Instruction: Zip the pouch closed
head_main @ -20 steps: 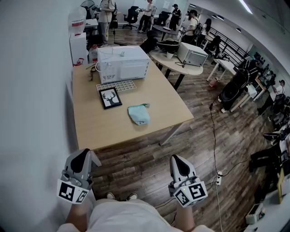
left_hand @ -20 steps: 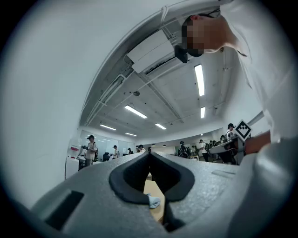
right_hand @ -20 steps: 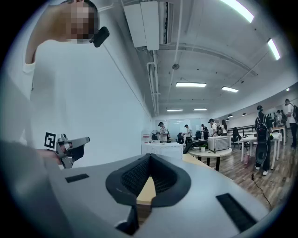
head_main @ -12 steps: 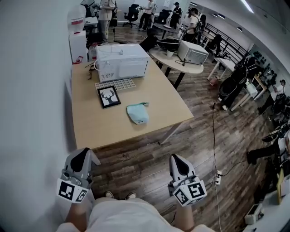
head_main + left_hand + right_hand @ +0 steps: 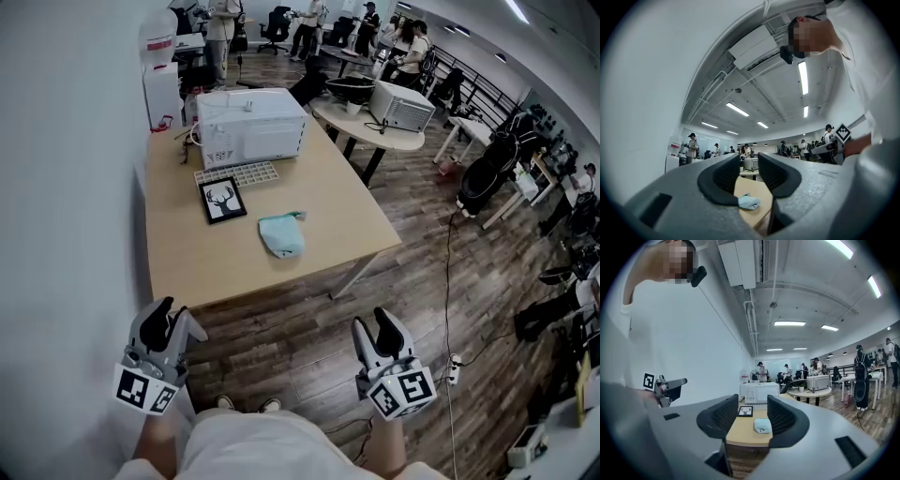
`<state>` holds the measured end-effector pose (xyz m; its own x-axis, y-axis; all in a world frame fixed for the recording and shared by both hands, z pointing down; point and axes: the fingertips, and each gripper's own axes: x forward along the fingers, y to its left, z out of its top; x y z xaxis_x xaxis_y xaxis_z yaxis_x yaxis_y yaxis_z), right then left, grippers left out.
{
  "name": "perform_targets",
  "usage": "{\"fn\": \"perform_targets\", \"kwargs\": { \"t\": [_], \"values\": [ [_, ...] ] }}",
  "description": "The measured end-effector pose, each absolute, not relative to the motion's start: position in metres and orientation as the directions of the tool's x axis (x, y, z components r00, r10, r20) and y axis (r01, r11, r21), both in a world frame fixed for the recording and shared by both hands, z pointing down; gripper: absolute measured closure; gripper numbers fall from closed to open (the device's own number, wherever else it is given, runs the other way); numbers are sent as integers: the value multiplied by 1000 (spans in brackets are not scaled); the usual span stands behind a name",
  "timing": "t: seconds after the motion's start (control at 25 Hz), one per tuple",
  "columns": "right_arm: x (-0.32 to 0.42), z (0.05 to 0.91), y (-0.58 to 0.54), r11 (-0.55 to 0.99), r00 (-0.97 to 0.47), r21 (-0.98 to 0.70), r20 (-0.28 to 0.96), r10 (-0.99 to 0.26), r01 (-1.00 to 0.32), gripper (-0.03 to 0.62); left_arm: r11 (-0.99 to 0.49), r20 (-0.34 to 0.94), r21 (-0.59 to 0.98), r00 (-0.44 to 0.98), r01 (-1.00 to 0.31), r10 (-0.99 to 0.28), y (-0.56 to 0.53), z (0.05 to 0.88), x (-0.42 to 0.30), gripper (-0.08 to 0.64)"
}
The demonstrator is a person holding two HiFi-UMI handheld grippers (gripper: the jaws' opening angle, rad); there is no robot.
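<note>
The light blue pouch (image 5: 281,234) lies flat on the wooden table (image 5: 187,253), near its front right part. It shows between the jaws in both gripper views, as the pouch (image 5: 749,201) and the pouch (image 5: 762,425), still far off. My left gripper (image 5: 169,317) and right gripper (image 5: 377,324) hang over the floor in front of the table, close to my body. The left gripper (image 5: 748,162) has a narrow gap and the right gripper (image 5: 752,404) a wider one. Nothing is between either pair of jaws.
On the table's far end stand a white box-shaped appliance (image 5: 251,127), a gridded tray (image 5: 236,175) and a framed deer picture (image 5: 223,200). A white wall runs along the left. A round table (image 5: 361,127) and several people are behind. A cable (image 5: 444,281) lies on the wood floor.
The right gripper has turned slightly in the hand, and both grippers have shifted a little. The pouch has stayed where it was.
</note>
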<state>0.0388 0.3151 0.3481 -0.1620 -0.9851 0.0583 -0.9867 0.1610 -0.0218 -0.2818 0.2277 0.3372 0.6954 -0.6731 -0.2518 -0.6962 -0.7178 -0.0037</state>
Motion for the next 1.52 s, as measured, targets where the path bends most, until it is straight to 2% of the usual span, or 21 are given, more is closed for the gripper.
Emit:
{"fn": "perform_targets", "kwargs": {
  "t": [0.16, 0.24, 0.32, 0.36, 0.6, 0.92, 1.12, 1.52],
  "values": [
    [68, 343, 317, 163, -164, -64, 18, -986, -985, 318, -667, -247, 18, 643, -745, -725, 214, 341, -285, 264],
    [81, 342, 319, 176, -178, -97, 6, -984, -980, 245, -634, -244, 15, 612, -773, -752, 209, 341, -287, 149],
    [94, 345, 320, 179, -181, -124, 4, -984, -976, 152, -608, -243, 11, 587, -794, -772, 207, 341, -287, 113],
    [100, 347, 321, 173, -175, -131, 7, -984, -976, 149, -599, -238, 10, 580, -801, -779, 207, 342, -286, 99],
    [123, 370, 318, 147, -154, -136, 42, -987, -980, 137, -586, -188, 6, 575, -810, -797, 210, 358, -268, 84],
    [105, 396, 279, 218, -234, -139, 110, -966, -966, 137, -601, -132, 32, 593, -798, -794, 177, 382, -244, 84],
    [111, 397, 233, 219, -234, -108, 150, -961, -970, 137, -642, -124, 98, 631, -760, -766, 120, 401, -207, 84],
    [131, 376, 97, 191, -200, -70, 184, -962, -979, 137, -759, -154, 101, 743, -644, -651, -28, 390, -133, 84]
  ]
}}
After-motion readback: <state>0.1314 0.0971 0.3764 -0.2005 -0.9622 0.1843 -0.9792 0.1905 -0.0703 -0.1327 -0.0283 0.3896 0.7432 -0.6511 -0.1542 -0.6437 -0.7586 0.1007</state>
